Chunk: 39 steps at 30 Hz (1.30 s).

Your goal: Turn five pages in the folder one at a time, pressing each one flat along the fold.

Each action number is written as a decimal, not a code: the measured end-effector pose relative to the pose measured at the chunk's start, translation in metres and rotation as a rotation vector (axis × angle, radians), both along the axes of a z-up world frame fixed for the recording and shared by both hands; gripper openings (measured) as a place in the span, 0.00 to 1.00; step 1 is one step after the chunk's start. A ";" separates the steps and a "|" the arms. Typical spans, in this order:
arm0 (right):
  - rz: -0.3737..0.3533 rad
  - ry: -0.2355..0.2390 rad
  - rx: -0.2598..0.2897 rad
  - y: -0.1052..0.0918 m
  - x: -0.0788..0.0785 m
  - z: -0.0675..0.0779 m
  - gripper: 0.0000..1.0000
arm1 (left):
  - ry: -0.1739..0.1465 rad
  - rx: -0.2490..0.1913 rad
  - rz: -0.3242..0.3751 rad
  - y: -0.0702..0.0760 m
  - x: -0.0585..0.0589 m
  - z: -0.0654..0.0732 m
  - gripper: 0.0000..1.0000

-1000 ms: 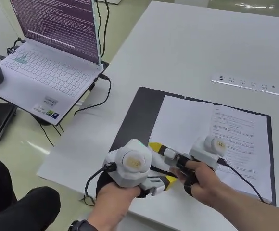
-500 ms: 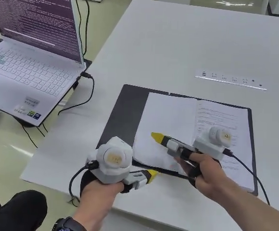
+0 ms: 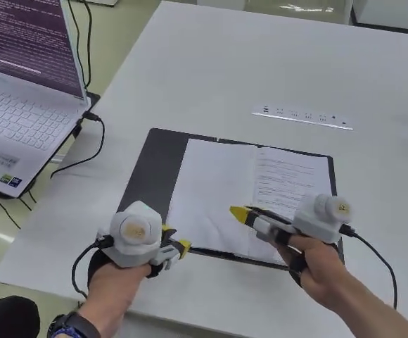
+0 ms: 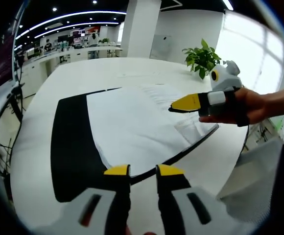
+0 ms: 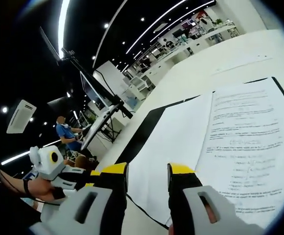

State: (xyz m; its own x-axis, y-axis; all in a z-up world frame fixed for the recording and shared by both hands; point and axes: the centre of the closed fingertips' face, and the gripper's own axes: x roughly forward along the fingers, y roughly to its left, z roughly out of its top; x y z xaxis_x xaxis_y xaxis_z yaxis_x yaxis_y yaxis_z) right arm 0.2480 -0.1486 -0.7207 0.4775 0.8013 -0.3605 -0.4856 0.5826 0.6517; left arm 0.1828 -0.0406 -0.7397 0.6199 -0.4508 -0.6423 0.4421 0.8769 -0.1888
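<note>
Right tongs (image 3: 239, 212) over open black folder (image 3: 151, 169); left page (image 3: 211, 190) blank.

Right hand-held gripper (image 3: 239, 213) over folder (image 3: 155, 169)

The black folder (image 3: 155, 169) lies open and flat on the white table (image 3: 260, 63), its left inner cover bare along the outer side. A blank page (image 3: 211, 190) lies on the left half beside the fold, and a printed page (image 3: 292, 183) with lines of text lies face up on the right half.
</note>
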 end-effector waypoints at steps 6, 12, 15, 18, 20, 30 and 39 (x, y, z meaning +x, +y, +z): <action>-0.033 0.009 0.003 -0.023 -0.010 -0.001 0.31 | 0.019 -0.003 0.007 0.001 0.009 -0.009 0.07; -0.065 0.030 -0.002 -0.038 -0.021 -0.008 0.31 | 0.039 -0.035 0.060 0.005 0.017 -0.013 0.00; -0.072 0.039 -0.002 -0.041 -0.027 -0.010 0.31 | 0.046 -0.052 0.080 0.008 0.020 -0.017 0.00; -0.076 0.047 0.003 -0.042 -0.030 -0.013 0.31 | 0.049 -0.057 0.096 0.010 0.023 -0.020 0.00; -0.076 0.054 0.003 -0.042 -0.032 -0.015 0.31 | 0.052 -0.059 0.108 0.012 0.026 -0.022 0.00; -0.082 0.075 -0.004 -0.050 -0.035 -0.023 0.30 | 0.056 -0.068 0.133 0.017 0.031 -0.026 0.00; -0.088 0.081 0.000 -0.053 -0.030 -0.023 0.30 | 0.088 -0.025 0.125 0.017 0.020 -0.038 0.00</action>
State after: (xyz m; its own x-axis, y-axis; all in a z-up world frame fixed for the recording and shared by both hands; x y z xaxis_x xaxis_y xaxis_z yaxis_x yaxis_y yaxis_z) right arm 0.2177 -0.2015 -0.7438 0.5153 0.7576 -0.4007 -0.3782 0.6205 0.6870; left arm 0.2029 -0.0233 -0.7778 0.6142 -0.3901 -0.6860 0.3102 0.9187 -0.2446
